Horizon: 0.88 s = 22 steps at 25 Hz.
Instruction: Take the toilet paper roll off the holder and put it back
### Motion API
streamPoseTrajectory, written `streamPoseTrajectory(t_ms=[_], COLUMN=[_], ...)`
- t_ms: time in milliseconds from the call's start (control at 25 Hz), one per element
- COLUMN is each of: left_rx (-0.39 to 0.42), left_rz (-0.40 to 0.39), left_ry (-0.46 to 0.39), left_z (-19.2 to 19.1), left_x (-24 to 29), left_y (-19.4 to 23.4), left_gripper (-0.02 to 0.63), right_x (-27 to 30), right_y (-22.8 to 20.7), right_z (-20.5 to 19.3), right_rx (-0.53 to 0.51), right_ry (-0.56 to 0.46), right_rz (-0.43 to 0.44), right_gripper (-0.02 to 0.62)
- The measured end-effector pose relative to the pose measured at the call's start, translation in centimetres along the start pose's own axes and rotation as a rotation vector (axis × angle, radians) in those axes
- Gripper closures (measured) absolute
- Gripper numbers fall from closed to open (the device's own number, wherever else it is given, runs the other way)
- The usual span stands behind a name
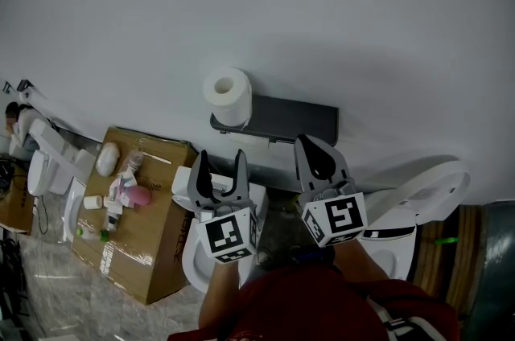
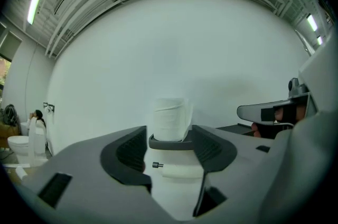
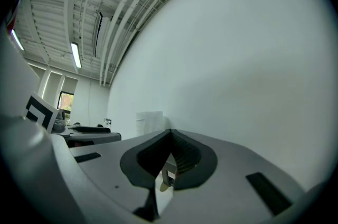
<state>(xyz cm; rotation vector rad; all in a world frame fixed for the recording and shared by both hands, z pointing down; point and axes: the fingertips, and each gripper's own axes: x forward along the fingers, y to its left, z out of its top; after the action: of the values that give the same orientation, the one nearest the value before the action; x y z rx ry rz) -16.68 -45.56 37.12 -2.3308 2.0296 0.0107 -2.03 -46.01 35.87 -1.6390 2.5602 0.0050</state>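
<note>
In the head view the toilet paper roll (image 1: 227,96) is standing upright on the holder (image 1: 282,121), just ahead of the nearer left gripper (image 1: 220,167); the left gripper view is framing it between spread, empty jaws; the right gripper view is showing the right gripper (image 3: 170,136) clenched on nothing, with the roll to its left.

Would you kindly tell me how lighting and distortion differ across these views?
Head view: dim but even, toilet paper roll sharp; left gripper view: strong fisheye curving the ceiling lights, roll washed out against the bright wall; right gripper view: same fisheye, dark vignetted corners.
</note>
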Motion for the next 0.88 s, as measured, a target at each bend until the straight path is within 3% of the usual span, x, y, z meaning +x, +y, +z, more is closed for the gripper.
streamPoseTrajectory(t_ms=[80, 120, 880], left_rx=[-0.007, -0.011, -0.009], left_rz=[0.023, 0.026, 0.013], left_ry=[-0.01, -0.012, -0.005], left_z=[0.28, 0.41, 0.43], left_x=[-0.31, -0.42, -0.43], left_y=[0.41, 0.51, -0.25], left_gripper=[0.506, 0.589, 0.591], right_x=[-0.12, -0.17, -0.24], right_y=[0.07, 0.12, 0.57], right_z=[0.1, 0.14, 0.32], right_rx=[0.001, 0.0, -0.062], right_ry=[-0.001, -0.001, 0.005], right_rz=[0.0, 0.002, 0.049], right_gripper=[0.588, 0.588, 0.589])
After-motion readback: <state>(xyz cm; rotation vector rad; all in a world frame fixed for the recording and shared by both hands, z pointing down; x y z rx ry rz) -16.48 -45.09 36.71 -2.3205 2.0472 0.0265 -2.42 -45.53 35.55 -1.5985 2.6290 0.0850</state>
